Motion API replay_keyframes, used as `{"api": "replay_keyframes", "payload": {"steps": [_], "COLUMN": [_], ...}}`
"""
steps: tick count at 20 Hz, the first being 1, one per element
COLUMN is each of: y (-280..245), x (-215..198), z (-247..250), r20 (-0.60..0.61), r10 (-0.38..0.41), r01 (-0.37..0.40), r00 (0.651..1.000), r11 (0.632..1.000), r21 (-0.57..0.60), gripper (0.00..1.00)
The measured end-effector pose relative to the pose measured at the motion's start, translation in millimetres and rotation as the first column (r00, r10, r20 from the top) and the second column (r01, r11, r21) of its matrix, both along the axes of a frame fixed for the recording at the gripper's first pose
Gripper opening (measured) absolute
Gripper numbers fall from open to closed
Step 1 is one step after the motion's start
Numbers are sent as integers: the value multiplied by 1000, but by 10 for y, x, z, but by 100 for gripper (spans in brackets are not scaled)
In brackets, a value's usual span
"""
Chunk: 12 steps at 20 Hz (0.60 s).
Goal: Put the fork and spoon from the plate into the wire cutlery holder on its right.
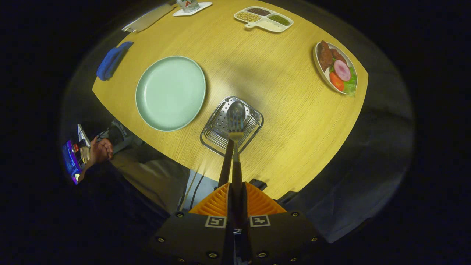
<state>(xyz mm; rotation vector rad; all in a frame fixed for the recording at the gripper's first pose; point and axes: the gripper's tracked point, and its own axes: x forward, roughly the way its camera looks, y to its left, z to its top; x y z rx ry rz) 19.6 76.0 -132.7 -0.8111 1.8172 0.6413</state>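
Observation:
My gripper (235, 187) is shut on the wooden handles of a spoon (236, 109) and a fork (235, 128), held together between the orange fingers (217, 203). Both metal heads point away from me and hang over the wire cutlery holder (211, 138), seen from high above; I cannot tell whether they touch it. The holder stands on the wooden table just right of the pale green plate (170, 92), whose surface is bare.
A blue cloth (110, 60) lies at the table edge left of the plate. Beyond are a divided tray of beans (264, 18), a cup on a saucer (191, 6) and a flat board (149, 17). A dish of food (335, 68) sits far right. A person's hand (100, 150) rests by the near left edge.

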Motion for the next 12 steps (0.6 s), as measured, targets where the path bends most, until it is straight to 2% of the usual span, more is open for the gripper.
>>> {"api": "replay_keyframes", "payload": {"steps": [6, 12], "y": [79, 157], "x": [15, 123], "z": [-107, -204], "r20": [-44, -41], "r10": [65, 31], "r01": [-68, -35], "r00": [997, 999], "r11": [995, 996], "r21": [-76, -87], "gripper": [9, 9]}}
